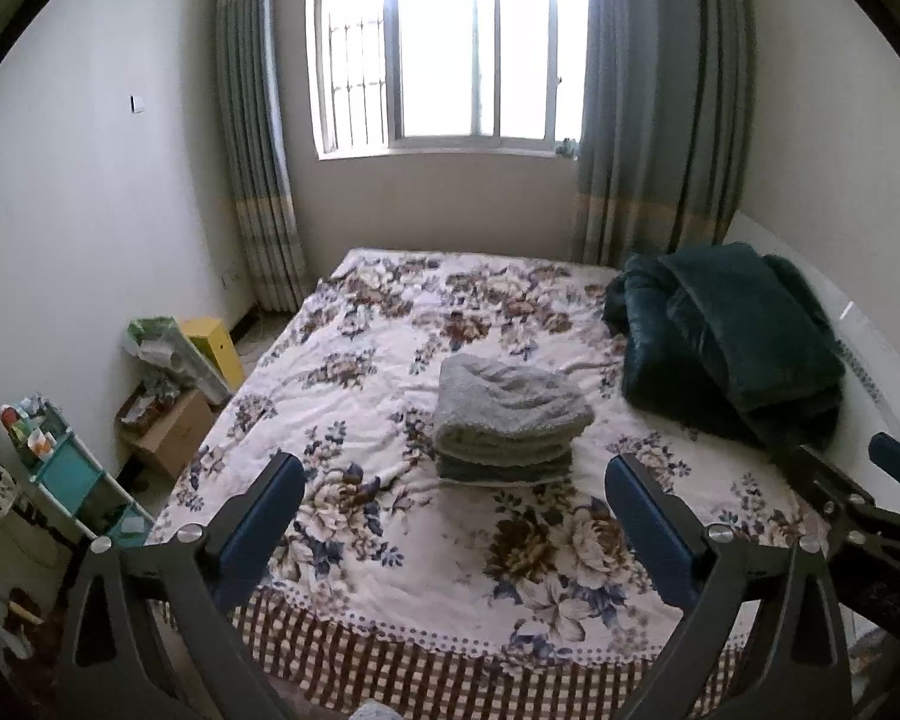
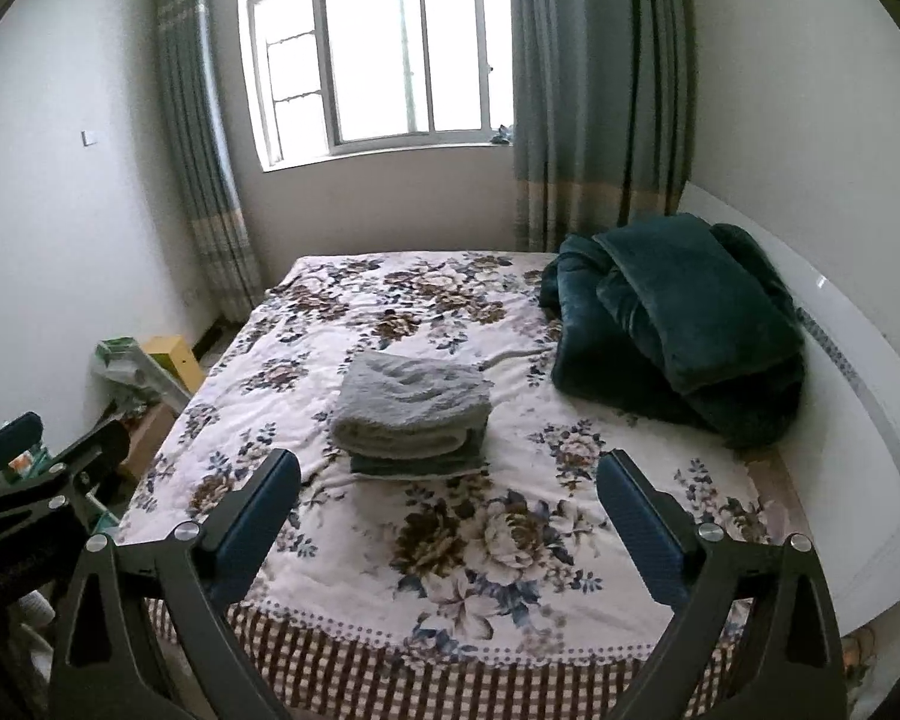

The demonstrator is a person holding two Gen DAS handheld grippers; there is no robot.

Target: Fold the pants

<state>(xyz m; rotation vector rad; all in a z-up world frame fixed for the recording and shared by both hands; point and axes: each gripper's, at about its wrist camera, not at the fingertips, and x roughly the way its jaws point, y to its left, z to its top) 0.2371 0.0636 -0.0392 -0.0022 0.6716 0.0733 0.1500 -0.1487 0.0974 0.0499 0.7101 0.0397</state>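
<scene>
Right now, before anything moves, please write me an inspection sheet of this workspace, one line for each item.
Surface: bed with a floral cover, lightly wrinkled.
Job's things: grey pants, folded in a stack near the middle of the bed, nothing touching them.
Clutter: dark green blanket, bundled at the right side of the bed, apart from the pants.
Grippers: left gripper and right gripper both open, empty, over the near edge of the bed, short of the pants.
Cables: nothing seen.
Surroundings: window with curtains on both sides; cardboard box, yellow box and a teal shelf on the floor left of the bed.
</scene>
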